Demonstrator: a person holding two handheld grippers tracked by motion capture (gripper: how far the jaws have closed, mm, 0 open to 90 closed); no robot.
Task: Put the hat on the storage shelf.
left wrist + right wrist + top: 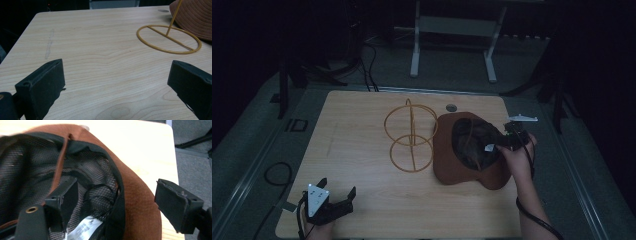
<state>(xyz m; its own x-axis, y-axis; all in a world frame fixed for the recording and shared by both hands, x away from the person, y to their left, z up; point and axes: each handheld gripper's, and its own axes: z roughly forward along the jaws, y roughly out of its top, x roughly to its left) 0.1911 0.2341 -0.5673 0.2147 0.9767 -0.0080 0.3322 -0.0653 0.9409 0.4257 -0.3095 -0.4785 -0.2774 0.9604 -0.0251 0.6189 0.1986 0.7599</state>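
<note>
A brown hat [447,160] lies upside down on the right side of the wooden table [357,125], its black mesh lining and a white label facing up. My right gripper [504,142] is at the hat's right edge. In the right gripper view it [117,195] stands open, one jaw inside the crown, the other outside over the brown brim [140,205]. A yellow wire stand [411,135] of two rings on a post stands at the table's middle, just left of the hat. My left gripper [337,186] rests at the front left, open [115,75] with bare wood between its jaws.
The stand's base ring [170,37] lies flat on the wood, touching the hat's brim [195,17]. A round grommet [451,107] sits near the table's far edge. A white metal frame [452,45] stands on the floor behind, and a cable [277,175] loops at left.
</note>
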